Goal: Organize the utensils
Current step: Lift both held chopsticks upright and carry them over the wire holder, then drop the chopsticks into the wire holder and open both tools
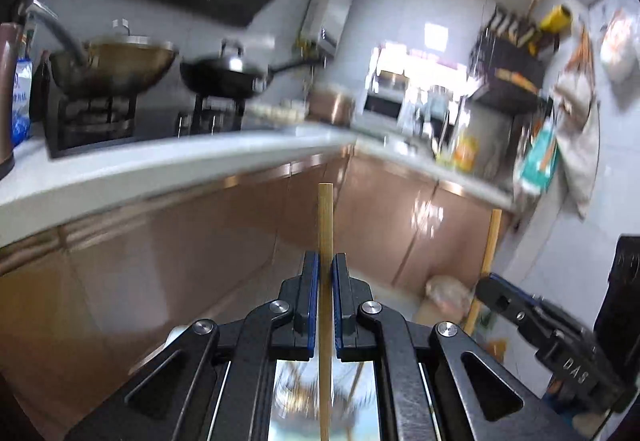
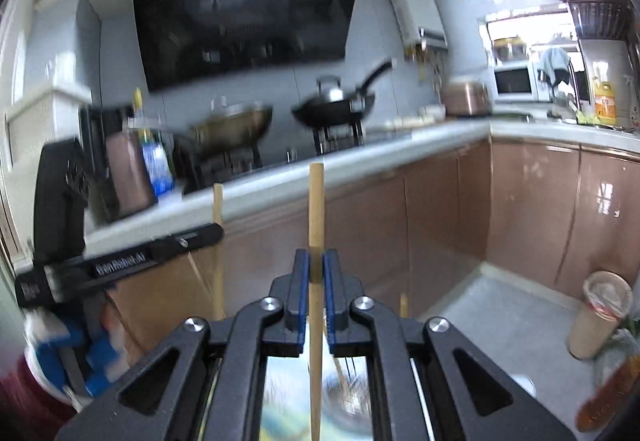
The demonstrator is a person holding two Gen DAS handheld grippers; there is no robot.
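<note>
In the left wrist view my left gripper is shut on a wooden chopstick that stands upright between the blue pads and runs down past the lower edge. My right gripper is shut on a second wooden chopstick, also upright. Each gripper shows in the other's view: the right gripper at the lower right with its chopstick, the left gripper at the left with its chopstick. Both are held in the air in front of the copper-coloured cabinets, below the worktop edge.
An L-shaped white worktop carries a hob with a brass wok and a black pan, bottles, a rice cooker and a microwave. A range hood hangs above. A jar stands at the lower right.
</note>
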